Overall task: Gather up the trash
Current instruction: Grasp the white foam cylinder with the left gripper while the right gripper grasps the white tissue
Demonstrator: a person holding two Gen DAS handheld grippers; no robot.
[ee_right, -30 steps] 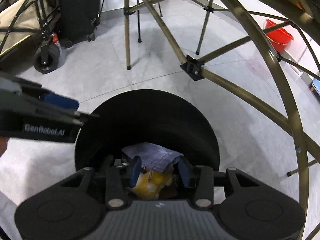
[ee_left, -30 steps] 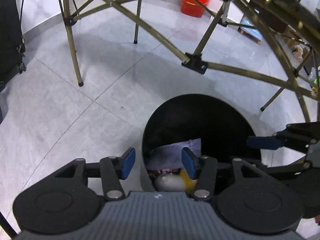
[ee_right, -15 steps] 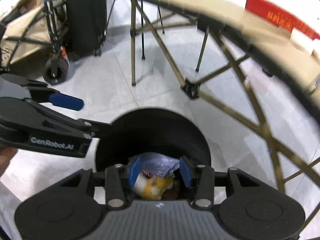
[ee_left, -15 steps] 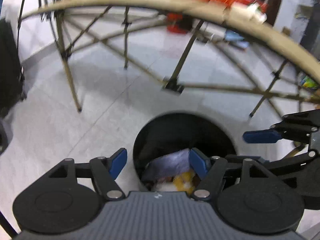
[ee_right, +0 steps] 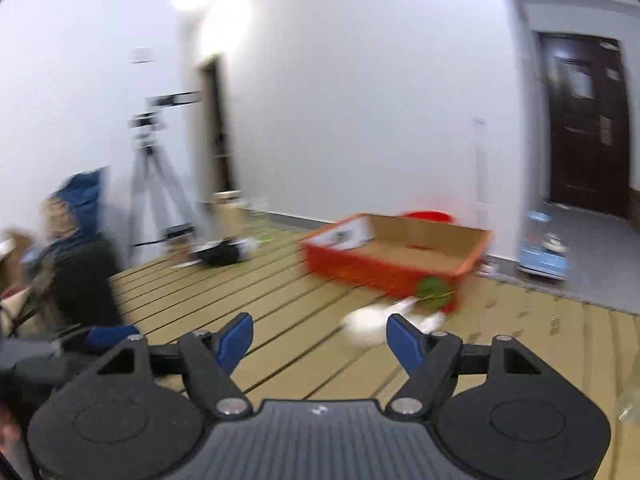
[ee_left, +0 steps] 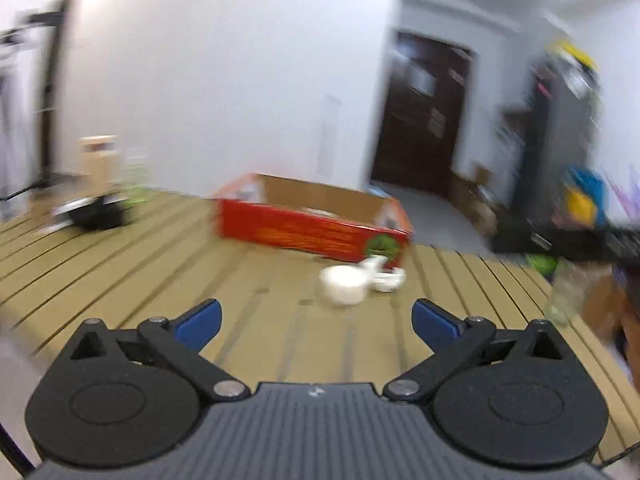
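Both views are blurred by motion. A white paper cup (ee_left: 343, 285) lies on the slatted wooden table (ee_left: 160, 264), with more white crumpled trash (ee_left: 383, 276) beside it, in front of a red cardboard box (ee_left: 308, 232). My left gripper (ee_left: 316, 322) is open and empty above the table's near part, short of the cup. My right gripper (ee_right: 320, 340) is open and empty; the white cup (ee_right: 364, 326) shows between its fingertips, farther away. The red box (ee_right: 384, 268) is beyond it. The left gripper also shows at the left edge of the right wrist view (ee_right: 60, 354).
A black object (ee_left: 98, 214) and a tan box (ee_left: 98, 158) stand at the table's far left. A clear plastic bottle (ee_left: 566, 292) stands at the right edge. A tripod (ee_right: 154, 184), a dark door (ee_right: 586, 124) and shelves (ee_left: 560, 140) lie beyond the table.
Both grippers have risen from over the black bin under the table to above the tabletop. Both have opened wider. The bin has dropped out of view.
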